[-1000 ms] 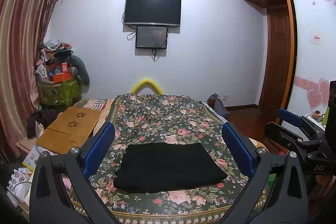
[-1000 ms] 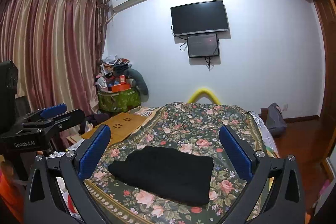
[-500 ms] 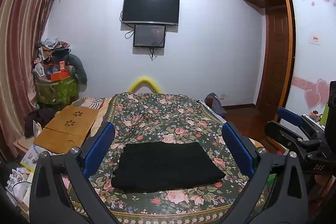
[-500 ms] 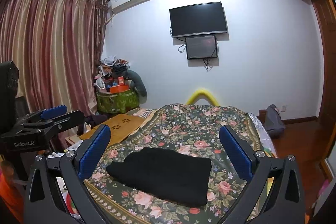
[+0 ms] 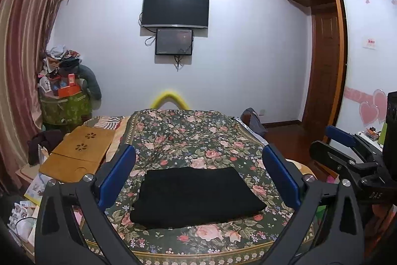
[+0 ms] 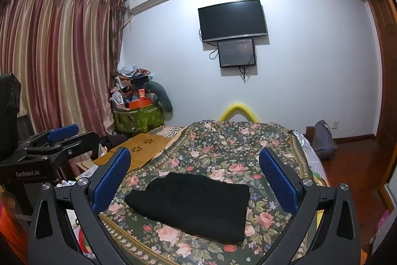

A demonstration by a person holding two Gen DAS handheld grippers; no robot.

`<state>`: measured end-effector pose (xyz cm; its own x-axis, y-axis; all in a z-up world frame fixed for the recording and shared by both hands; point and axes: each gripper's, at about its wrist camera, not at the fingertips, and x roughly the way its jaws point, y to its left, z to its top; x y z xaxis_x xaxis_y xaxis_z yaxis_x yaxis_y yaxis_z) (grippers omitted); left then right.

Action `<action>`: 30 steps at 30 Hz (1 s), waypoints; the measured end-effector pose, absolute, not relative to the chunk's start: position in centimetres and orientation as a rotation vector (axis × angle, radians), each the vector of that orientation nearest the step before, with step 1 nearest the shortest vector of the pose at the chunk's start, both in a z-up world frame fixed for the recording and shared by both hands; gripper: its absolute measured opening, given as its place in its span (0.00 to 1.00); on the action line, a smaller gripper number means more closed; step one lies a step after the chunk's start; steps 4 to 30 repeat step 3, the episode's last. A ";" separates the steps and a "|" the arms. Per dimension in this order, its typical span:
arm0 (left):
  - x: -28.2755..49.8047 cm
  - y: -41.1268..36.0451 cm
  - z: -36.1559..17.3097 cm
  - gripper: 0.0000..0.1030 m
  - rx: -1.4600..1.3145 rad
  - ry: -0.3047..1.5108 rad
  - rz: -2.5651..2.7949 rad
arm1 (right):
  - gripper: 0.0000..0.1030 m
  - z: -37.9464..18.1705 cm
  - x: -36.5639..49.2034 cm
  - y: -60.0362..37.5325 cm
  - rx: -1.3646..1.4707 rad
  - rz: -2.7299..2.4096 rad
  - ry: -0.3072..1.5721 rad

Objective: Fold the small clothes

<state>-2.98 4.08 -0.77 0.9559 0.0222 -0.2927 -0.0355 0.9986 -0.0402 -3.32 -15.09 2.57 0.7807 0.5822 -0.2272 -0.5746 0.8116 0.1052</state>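
A black garment (image 5: 196,195) lies folded into a flat rectangle on the floral bedspread (image 5: 188,135) near the bed's front edge. It also shows in the right wrist view (image 6: 193,205). My left gripper (image 5: 198,165) is open and empty, held above and in front of the garment, apart from it. My right gripper (image 6: 194,165) is open and empty, also held above the garment without touching it. The right gripper (image 5: 347,160) shows at the right edge of the left wrist view, and the left gripper (image 6: 49,145) at the left edge of the right wrist view.
A wooden lap table (image 5: 77,153) lies left of the bed. A green bin heaped with clutter (image 5: 64,103) stands in the back left corner by the curtain (image 6: 57,61). A TV (image 5: 175,9) hangs on the far wall. A grey bag (image 6: 322,140) sits on the floor at right.
Both cameras have shifted slightly, and the garment sits a little lower and more to the left in view. The garment itself has not moved. Both grippers stay open.
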 end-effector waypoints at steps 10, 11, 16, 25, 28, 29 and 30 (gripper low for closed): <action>-2.9 4.0 -0.9 1.00 -0.040 0.296 0.035 | 1.00 2.6 -3.2 -15.1 0.027 0.624 0.261; -2.9 4.0 -0.9 1.00 -0.040 0.296 0.035 | 1.00 2.6 -3.2 -15.1 0.027 0.624 0.261; -2.9 4.0 -0.9 1.00 -0.040 0.296 0.035 | 1.00 2.6 -3.2 -15.1 0.027 0.624 0.261; -2.9 4.0 -0.9 1.00 -0.040 0.296 0.035 | 1.00 2.6 -3.2 -15.1 0.027 0.624 0.261; -2.9 4.0 -0.9 1.00 -0.040 0.296 0.035 | 1.00 2.6 -3.2 -15.1 0.027 0.624 0.261; -2.9 4.0 -0.9 1.00 -0.040 0.296 0.035 | 1.00 2.6 -3.2 -15.1 0.027 0.624 0.261; -2.9 4.0 -0.9 1.00 -0.040 0.296 0.035 | 1.00 2.6 -3.2 -15.1 0.027 0.624 0.261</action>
